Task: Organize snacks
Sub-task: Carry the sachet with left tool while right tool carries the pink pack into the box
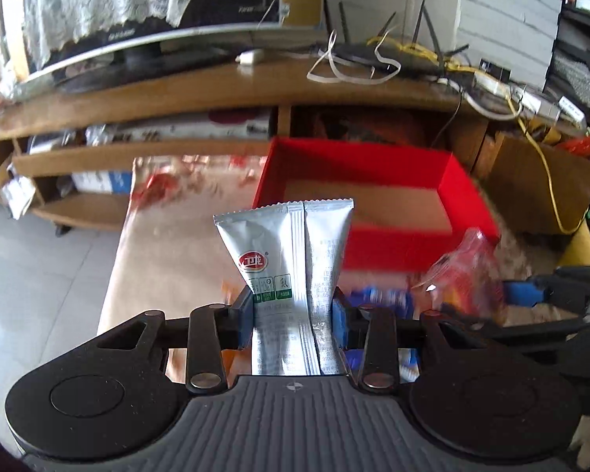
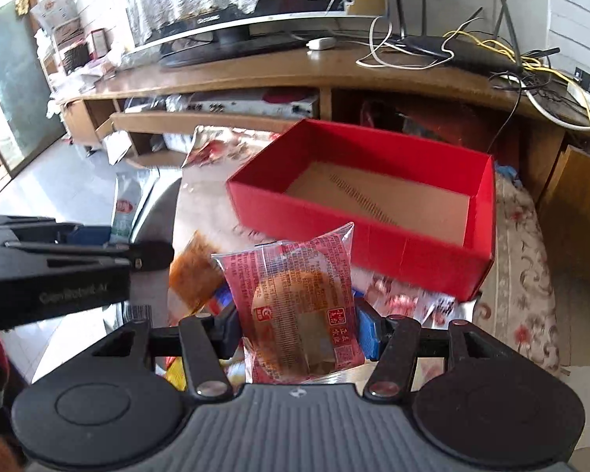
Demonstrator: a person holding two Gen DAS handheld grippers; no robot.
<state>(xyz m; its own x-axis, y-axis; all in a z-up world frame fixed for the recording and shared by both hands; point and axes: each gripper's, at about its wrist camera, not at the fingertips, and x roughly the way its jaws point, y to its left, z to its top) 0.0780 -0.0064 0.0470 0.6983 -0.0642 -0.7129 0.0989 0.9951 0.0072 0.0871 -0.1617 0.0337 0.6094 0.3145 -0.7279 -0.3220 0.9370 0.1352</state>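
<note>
My left gripper (image 1: 293, 306) is shut on a silver snack sachet (image 1: 287, 251) with a red logo, held upright in front of the red box (image 1: 373, 247). My right gripper (image 2: 299, 322) is shut on a clear red-printed pastry packet (image 2: 299, 295), held just short of the red box's (image 2: 373, 247) near wall. The box is open and shows only its brown cardboard floor. The right gripper with its packet (image 1: 468, 271) shows at the right of the left wrist view; the left gripper and sachet (image 2: 124, 208) show at the left of the right wrist view.
Several loose snack packets (image 2: 194, 271) lie on the table below the grippers. A floral cloth (image 2: 527, 267) covers the table's right side. Behind stands a wooden TV stand (image 2: 255, 74) with a television, a router and tangled cables (image 2: 531, 67).
</note>
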